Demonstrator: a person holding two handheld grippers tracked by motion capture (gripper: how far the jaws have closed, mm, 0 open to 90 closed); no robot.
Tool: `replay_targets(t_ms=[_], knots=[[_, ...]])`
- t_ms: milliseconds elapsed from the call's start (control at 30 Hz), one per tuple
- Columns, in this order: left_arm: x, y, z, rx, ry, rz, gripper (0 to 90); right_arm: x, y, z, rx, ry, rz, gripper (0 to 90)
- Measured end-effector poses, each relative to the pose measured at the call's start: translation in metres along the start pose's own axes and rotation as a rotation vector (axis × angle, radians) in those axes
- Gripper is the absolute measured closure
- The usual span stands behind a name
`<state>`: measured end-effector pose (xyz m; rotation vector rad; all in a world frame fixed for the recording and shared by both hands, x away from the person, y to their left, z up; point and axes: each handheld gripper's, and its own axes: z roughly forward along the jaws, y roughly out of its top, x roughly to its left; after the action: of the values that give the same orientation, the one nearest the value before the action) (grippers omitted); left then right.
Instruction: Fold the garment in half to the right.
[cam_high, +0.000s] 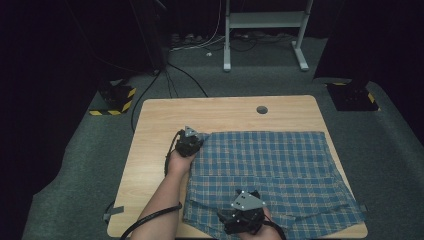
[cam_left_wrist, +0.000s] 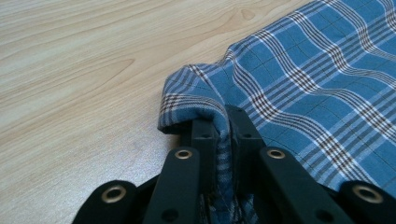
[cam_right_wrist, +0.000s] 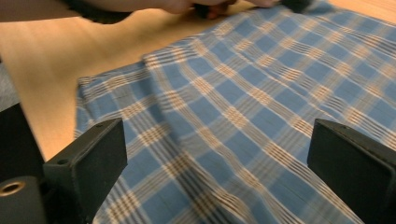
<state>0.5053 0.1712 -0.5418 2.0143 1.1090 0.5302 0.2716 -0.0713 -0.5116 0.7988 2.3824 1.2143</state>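
A blue plaid cloth (cam_high: 270, 160) lies spread over the right half of a wooden table (cam_high: 160, 120), with a folded layer along its near part. My left gripper (cam_high: 196, 140) sits at the cloth's far left corner. In the left gripper view its jaws (cam_left_wrist: 223, 126) are shut on that corner, and the cloth (cam_left_wrist: 327, 84) bunches up over the fingertips. My right gripper (cam_high: 231, 216) hovers over the near part of the cloth by the table's front edge. In the right gripper view it (cam_right_wrist: 217, 158) stands wide open above the plaid cloth (cam_right_wrist: 243, 107), with nothing pinched.
Bare wood (cam_left_wrist: 93, 70) runs left of the cloth. A round cable hole (cam_high: 262, 109) sits near the table's far edge. Behind the table stand a white desk frame (cam_high: 227, 50), floor cables and two yellow-and-black striped bases (cam_high: 115, 100).
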Motion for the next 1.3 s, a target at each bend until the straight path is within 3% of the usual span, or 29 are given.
replay_targets(t_ms=[200, 367, 667, 1033, 1300], knots=[[0.000, 0.000, 0.000, 0.000, 0.002, 0.001, 82.7, 0.017, 0.001, 0.017, 0.047, 0.042, -0.031, 5.4], [0.000, -0.001, 0.000, -0.001, 0.002, 0.000, 82.5, 0.026, 0.002, 0.023, 0.051, 0.064, -0.049, 5.4], [0.000, -0.001, 0.000, -0.001, -0.004, -0.005, 82.5, 0.030, -0.003, 0.033, 0.083, 0.097, -0.049, 4.3], [0.000, -0.001, 0.000, -0.001, 0.000, -0.003, 82.3, 0.036, -0.009, 0.043, 0.120, 0.098, -0.058, 5.8], [0.000, -0.001, 0.000, -0.001, 0.001, -0.002, 82.3, 0.039, -0.009, 0.047, 0.133, 0.092, -0.088, 16.1]])
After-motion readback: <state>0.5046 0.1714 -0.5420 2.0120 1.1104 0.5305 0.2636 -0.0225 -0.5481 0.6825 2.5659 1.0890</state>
